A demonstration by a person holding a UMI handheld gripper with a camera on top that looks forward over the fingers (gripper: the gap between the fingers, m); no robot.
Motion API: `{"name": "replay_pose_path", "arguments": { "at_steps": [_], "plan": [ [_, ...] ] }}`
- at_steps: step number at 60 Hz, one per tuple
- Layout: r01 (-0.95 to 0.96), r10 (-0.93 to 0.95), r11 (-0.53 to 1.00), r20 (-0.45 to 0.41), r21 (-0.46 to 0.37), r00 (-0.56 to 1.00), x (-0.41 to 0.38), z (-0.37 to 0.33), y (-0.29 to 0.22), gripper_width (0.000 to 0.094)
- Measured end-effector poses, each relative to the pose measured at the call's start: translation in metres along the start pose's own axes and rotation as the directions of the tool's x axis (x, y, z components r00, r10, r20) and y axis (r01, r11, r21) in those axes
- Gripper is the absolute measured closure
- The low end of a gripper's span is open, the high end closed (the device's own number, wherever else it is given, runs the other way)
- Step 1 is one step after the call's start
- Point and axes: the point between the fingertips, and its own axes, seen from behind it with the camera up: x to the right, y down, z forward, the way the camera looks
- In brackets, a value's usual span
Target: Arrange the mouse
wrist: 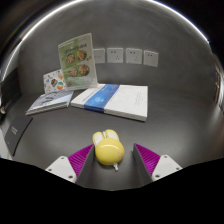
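Surface finishes ahead of my gripper [107,160]

My matt magenta pads [80,157] flank a smooth, glossy yellow plastic mouse [107,147]; beyond it, glossy paper booklets [112,98] on a matt grey table [170,135].

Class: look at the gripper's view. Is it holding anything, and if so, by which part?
A yellow mouse sits between the gripper fingers, pads flanking its sides. Whether they actually press on it cannot be told.

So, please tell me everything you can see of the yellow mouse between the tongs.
The yellow mouse is small, rounded and glossy, like plastic, with a paler patch on top. It lies on the grey table, between the open tongs, nearer the left finger; whether that finger touches it is unclear. A thin pale piece shows at its near end.
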Motion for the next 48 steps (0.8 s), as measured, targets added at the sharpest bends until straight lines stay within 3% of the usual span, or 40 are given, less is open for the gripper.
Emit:
{"name": "replay_pose_path", "arguments": {
  "at_steps": [5,7,11,21,28,32,33,38,48],
  "plan": [
    [0.004,-0.004,1.0,0.003,-0.007,1.0,0.001,0.007,-0.008,0.0182],
    [0.005,-0.005,1.0,0.005,-0.003,1.0,-0.001,0.008,-0.009,0.0285],
    [0.025,-0.025,1.0,0.016,0.015,1.0,-0.006,0.009,-0.01,0.0402],
    [-0.002,0.002,1.0,0.0,0.012,1.0,-0.006,0.008,-0.011,0.0473],
    [-0.06,0.061,0.998,-0.063,0.015,0.996,0.003,0.007,-0.013,0.0534],
    [-0.108,0.116,0.991,-0.113,0.08,0.987,0.003,-0.007,-0.027,0.0517],
    [-0.115,0.127,0.988,-0.116,0.1,0.985,-0.001,-0.012,-0.032,0.0566],
    [-0.153,0.175,0.974,-0.133,0.165,0.975,-0.036,-0.04,-0.051,0.0568],
    [-0.107,0.147,0.953,-0.123,0.283,0.982,-0.192,-0.09,-0.091,0.057]
  ]
}}
